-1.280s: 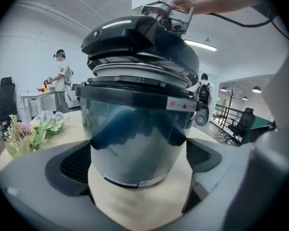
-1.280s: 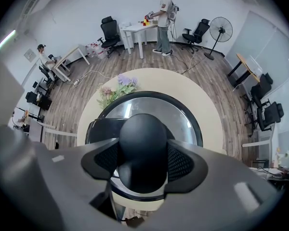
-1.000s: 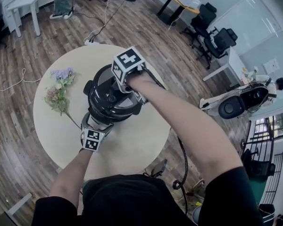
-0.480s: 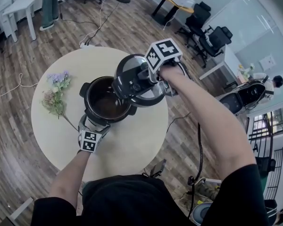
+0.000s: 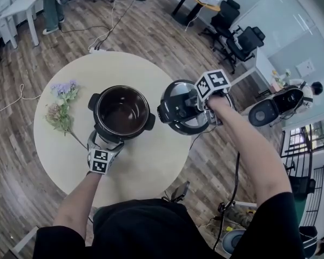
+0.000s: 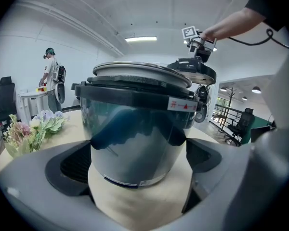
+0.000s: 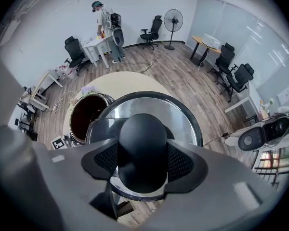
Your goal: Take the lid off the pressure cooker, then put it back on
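Wood-plank flooring (image 5: 151, 31) and scattered office chairs surround a round, pale desk (image 5: 146, 169), which carries a bunch of flowers (image 5: 65, 104) and the pressure cooker (image 5: 121, 112). The cooker stands open, its dark inside bare.

The lid (image 5: 175, 104) is off and in the air, well to the cooker's right, hanging over the desk's edge and partly above the floor. The right gripper (image 7: 142, 161) points down onto it, and its fingers (image 7: 183, 163) pinch the round black knob (image 7: 142, 134) from both sides. The left gripper (image 6: 137, 165) sits at the cooker's near side, low on the desk. Its fingers (image 6: 74, 165) straddle the shiny lower body and appear to press on it, bracing the pot.

The removal looks done, so my judgement is that the return trip is the step in hand. To do it well:

- Hold the lid level. A grip on a smooth knob alone lets a heavy lid swing or twist.
- Carry it back over the desk first — a slip out here would drop it on the floor.
- Centre it above the rim, then lower it flat so no edge catches.
- If it locks by turning, line up the handles, with the left gripper steadying the pot against the twist.
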`<action>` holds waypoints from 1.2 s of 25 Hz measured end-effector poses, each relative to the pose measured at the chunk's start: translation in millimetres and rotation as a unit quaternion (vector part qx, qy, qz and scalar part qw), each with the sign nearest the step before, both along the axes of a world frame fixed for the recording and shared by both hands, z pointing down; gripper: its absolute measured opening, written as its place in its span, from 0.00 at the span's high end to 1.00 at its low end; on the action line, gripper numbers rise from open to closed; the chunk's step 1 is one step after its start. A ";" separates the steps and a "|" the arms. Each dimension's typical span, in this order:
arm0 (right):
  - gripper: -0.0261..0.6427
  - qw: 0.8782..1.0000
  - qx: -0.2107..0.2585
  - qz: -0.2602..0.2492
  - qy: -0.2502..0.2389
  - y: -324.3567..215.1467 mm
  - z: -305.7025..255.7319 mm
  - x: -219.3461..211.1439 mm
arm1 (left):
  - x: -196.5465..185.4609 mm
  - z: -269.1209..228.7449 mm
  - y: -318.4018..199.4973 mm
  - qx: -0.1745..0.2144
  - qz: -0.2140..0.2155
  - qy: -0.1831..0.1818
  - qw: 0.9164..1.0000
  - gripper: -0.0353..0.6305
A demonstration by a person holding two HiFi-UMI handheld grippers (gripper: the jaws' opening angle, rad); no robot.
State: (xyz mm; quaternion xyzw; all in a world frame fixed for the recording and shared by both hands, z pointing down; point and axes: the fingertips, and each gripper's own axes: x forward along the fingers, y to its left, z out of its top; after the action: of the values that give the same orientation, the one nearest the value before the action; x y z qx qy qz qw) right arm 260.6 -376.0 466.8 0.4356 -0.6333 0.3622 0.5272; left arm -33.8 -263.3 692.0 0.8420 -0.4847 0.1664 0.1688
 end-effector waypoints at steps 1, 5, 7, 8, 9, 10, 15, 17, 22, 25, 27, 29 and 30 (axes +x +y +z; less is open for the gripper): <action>0.53 1.000 -0.003 0.006 0.001 6.9 8.7 9.7 | 1.1 2.5 1.8 0.000 0.000 0.000 1.000 0.06; 0.53 0.999 -0.022 0.029 0.005 23.0 36.7 32.7 | -6.3 -7.6 -4.9 -0.008 0.002 0.000 1.000 0.06; 0.53 0.999 -0.029 0.035 0.009 34.1 58.7 42.7 | -7.2 -9.2 -6.2 -0.010 0.002 0.001 1.000 0.06; 0.53 0.999 -0.033 0.037 0.011 41.2 71.6 46.9 | -7.0 -8.2 -6.2 -0.009 0.001 0.001 1.000 0.06; 0.53 0.999 -0.037 0.039 0.013 48.6 85.2 50.1 | -7.0 -6.7 -6.4 -0.008 0.001 0.000 1.000 0.06; 0.53 0.998 -0.041 0.041 0.013 56.0 98.8 52.1 | -7.1 -5.6 -7.1 -0.005 0.001 0.000 1.000 0.06; 0.53 0.997 -0.062 0.050 -0.004 88.7 160.9 46.5 | -9.6 -6.6 -8.2 -0.005 0.000 -0.003 1.000 0.06; 0.53 0.997 -0.065 0.049 -0.007 99.4 182.1 40.9 | -9.6 -7.3 -6.6 -0.011 0.001 -0.003 1.000 0.06; 0.53 0.998 -0.058 0.036 -0.005 118.4 235.9 25.3 | -9.1 -4.1 -6.7 -0.010 0.000 -0.003 1.000 0.06; 0.53 0.997 -0.069 0.032 -0.003 133.0 260.0 16.3 | -8.9 -3.9 -6.5 -0.010 0.001 -0.002 1.000 0.06; 0.53 0.997 -0.075 0.033 -0.003 140.9 271.8 11.7 | -9.2 -3.6 -6.2 -0.010 0.002 -0.003 1.000 0.06; 0.53 0.997 -0.073 0.030 0.000 145.6 280.6 8.2 | -9.4 -3.5 -6.5 -0.010 0.003 -0.004 1.000 0.06; 0.53 0.997 -0.070 0.027 0.000 147.0 284.3 6.8 | -9.3 -3.3 -6.7 -0.011 0.003 -0.005 1.000 0.06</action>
State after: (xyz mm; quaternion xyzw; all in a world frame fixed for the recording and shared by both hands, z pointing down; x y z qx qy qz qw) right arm 267.3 -229.0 751.1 0.4142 -0.5942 0.4197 0.5470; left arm -43.2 -270.0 688.7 0.8408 -0.4809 0.1762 0.1753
